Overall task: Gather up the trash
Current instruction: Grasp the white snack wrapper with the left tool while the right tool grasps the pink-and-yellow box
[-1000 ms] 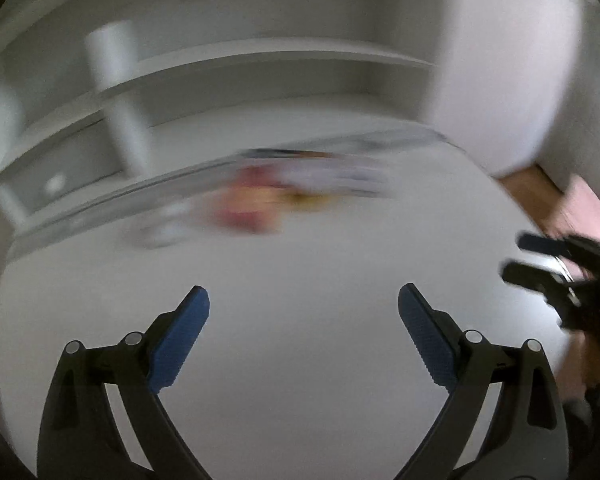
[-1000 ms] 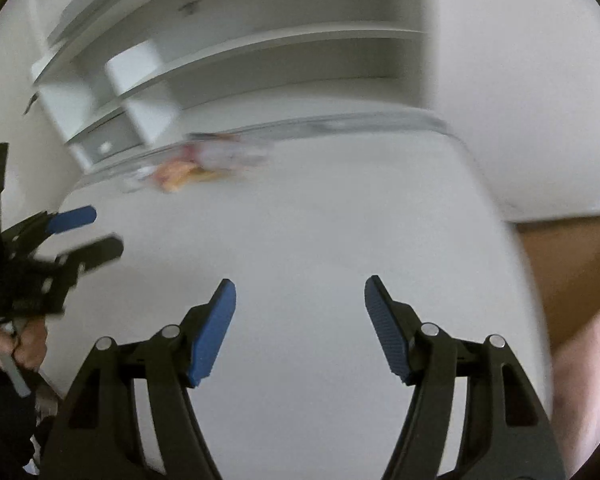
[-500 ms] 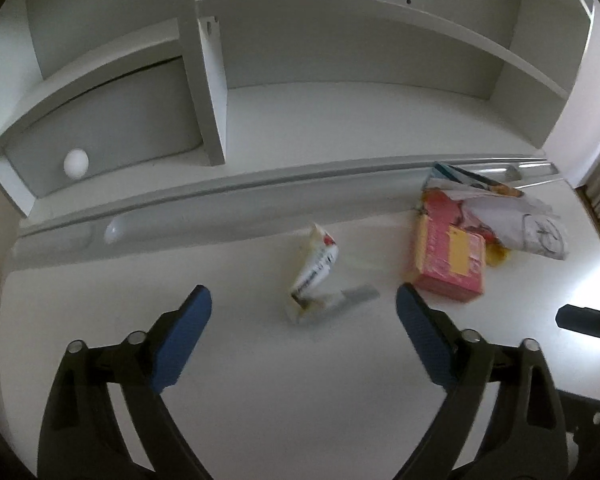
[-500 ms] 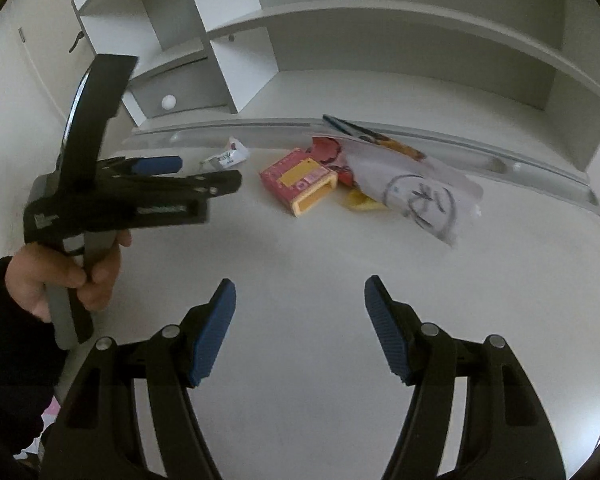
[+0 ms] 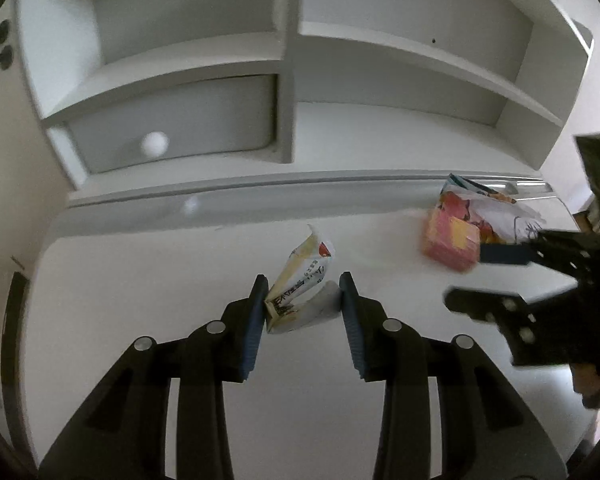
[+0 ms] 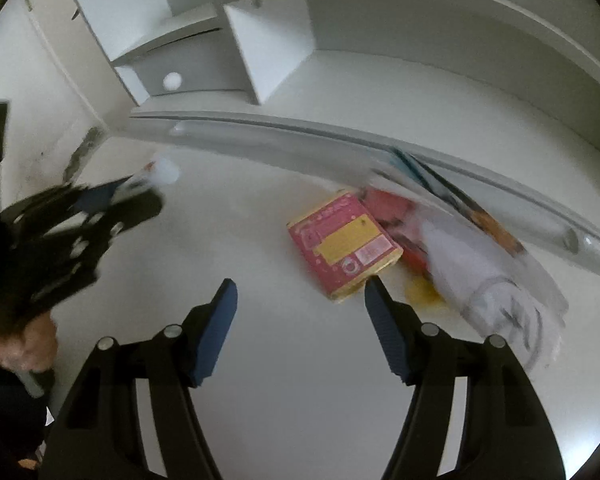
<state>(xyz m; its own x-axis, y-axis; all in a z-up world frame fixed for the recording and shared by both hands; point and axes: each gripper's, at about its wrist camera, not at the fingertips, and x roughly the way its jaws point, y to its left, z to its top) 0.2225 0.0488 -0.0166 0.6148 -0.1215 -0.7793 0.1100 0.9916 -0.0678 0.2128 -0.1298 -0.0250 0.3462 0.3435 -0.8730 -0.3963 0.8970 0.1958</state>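
A crumpled white and yellow snack wrapper [image 5: 300, 284] lies on the white desk [image 5: 180, 280], right between the blue pads of my left gripper [image 5: 302, 290]. Its jaws are closing, with the pads at the wrapper's two sides and no squeeze visible. To the right lies a pink and yellow box [image 6: 342, 240] against a heap of crumpled white paper [image 6: 496, 296] and colourful packaging [image 6: 476, 208]. My right gripper [image 6: 302, 284] hovers open just in front of the box with nothing between its fingers. It also shows blurred in the left wrist view [image 5: 466, 276].
White shelves [image 5: 288, 60] rise behind the desk, with a grey drawer and its round white knob [image 5: 155, 145] at the left. A grey groove [image 5: 300, 196] runs along the desk's back edge. A person's hand [image 6: 16, 352] holds the left gripper [image 6: 112, 204].
My left gripper has moved forward over the wrapper and its jaws have narrowed around it. My right gripper has moved closer to the pink box, still just as wide.
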